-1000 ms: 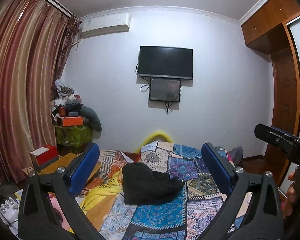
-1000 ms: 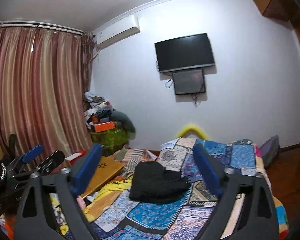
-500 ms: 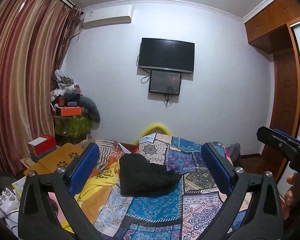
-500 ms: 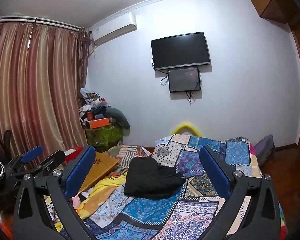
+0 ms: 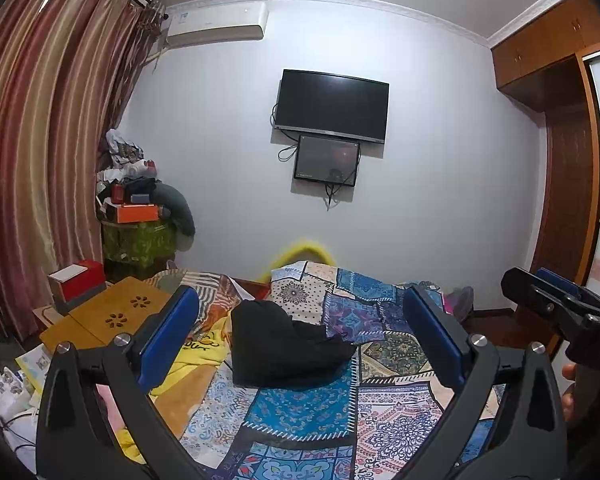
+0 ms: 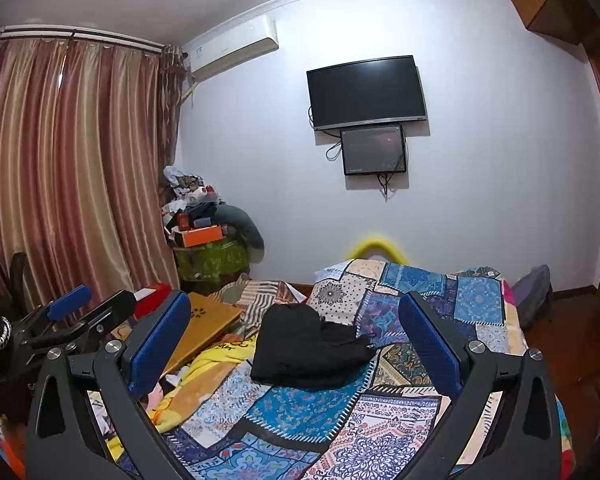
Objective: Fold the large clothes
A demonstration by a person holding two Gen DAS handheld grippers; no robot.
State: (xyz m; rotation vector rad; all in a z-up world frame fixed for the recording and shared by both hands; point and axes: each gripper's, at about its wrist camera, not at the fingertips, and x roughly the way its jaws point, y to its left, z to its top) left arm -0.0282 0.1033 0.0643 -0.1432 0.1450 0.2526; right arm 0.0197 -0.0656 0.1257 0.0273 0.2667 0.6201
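Note:
A black garment lies bunched in a rough fold on the patchwork bedspread; it also shows in the right wrist view. My left gripper is open and empty, held above the bed short of the garment. My right gripper is open and empty, also short of the garment. The right gripper shows at the right edge of the left wrist view. The left gripper shows at the left of the right wrist view.
A yellow cloth lies left of the garment. A wooden lap table and a red box stand at the left, with a cluttered green stand by the curtain. A wardrobe is at the right.
Both wrist views have tilted and shifted a little, so more of the bedspread shows below the garment. The garment has not moved. Both grippers stay open.

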